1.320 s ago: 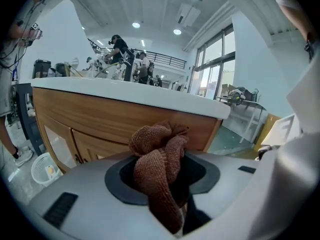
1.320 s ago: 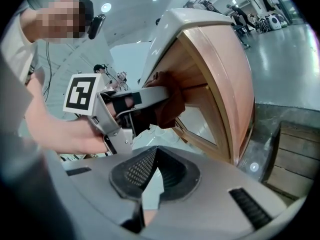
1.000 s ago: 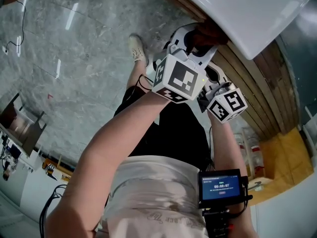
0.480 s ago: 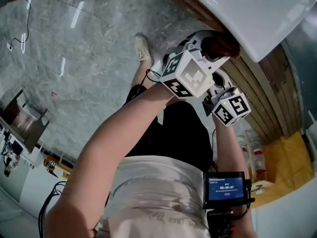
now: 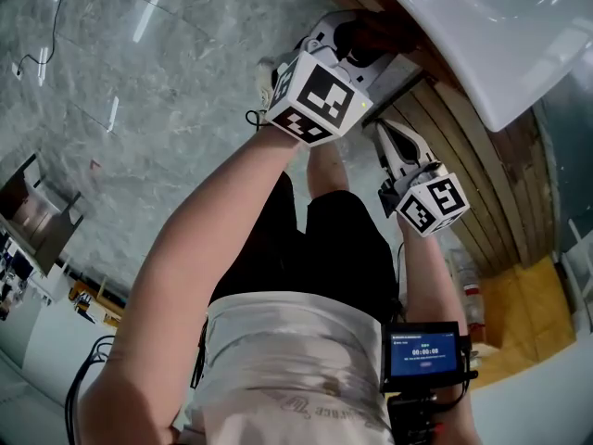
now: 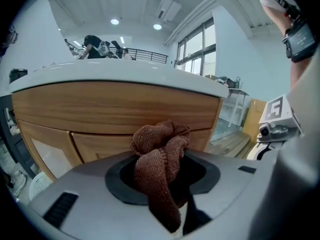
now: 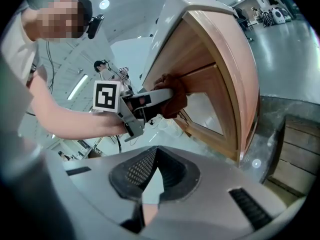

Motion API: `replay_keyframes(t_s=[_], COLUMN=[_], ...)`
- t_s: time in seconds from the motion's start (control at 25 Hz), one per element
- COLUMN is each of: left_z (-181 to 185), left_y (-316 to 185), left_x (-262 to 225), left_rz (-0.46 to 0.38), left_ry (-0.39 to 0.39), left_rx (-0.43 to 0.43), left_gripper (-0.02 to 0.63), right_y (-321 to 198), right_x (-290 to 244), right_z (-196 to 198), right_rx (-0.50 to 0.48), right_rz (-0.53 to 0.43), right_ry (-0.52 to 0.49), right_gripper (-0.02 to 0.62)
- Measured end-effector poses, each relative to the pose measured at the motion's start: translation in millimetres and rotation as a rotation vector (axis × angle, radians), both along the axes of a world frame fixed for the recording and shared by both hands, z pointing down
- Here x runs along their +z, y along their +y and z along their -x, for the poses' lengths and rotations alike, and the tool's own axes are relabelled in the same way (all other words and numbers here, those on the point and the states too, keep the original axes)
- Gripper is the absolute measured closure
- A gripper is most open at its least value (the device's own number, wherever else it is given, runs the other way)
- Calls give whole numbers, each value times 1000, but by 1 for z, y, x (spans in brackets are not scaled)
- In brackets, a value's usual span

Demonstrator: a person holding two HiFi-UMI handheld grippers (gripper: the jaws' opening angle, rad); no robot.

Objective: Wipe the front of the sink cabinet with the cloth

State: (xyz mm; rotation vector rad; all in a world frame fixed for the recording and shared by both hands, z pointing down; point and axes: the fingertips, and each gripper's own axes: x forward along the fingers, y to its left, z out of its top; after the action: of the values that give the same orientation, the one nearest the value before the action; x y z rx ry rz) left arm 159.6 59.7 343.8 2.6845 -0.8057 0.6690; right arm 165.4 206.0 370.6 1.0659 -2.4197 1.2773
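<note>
Pressing the brown cloth (image 6: 157,159) against the wooden cabinet front (image 6: 100,104), left gripper (image 5: 350,43) clamped on it; right gripper (image 5: 394,143) nearby, jaws together, empty.

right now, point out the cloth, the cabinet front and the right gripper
cloth (image 6: 156,159), left gripper view, its bunched middle
cabinet front (image 6: 115,104), left gripper view, the upper wooden panel
right gripper (image 7: 155,154), right gripper view, where its fingertips meet
</note>
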Motion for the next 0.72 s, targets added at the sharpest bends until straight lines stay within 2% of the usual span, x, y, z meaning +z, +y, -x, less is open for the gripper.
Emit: replay_keyframes(t_s=[0.36,0.72], left_z=[38,59], left_y=[-36,-66], left_x=[11,20], left_rz=[-1,12], left_ry=[-13,-25], left_rx=[-118,-184], left_gripper=[443,445], right_y=[-5,-11], right_x=[2,4], right_z=[2,0], right_rx=[-14,5], right_rz=[2,6], right_ry=[11,15], right_gripper=[583,583])
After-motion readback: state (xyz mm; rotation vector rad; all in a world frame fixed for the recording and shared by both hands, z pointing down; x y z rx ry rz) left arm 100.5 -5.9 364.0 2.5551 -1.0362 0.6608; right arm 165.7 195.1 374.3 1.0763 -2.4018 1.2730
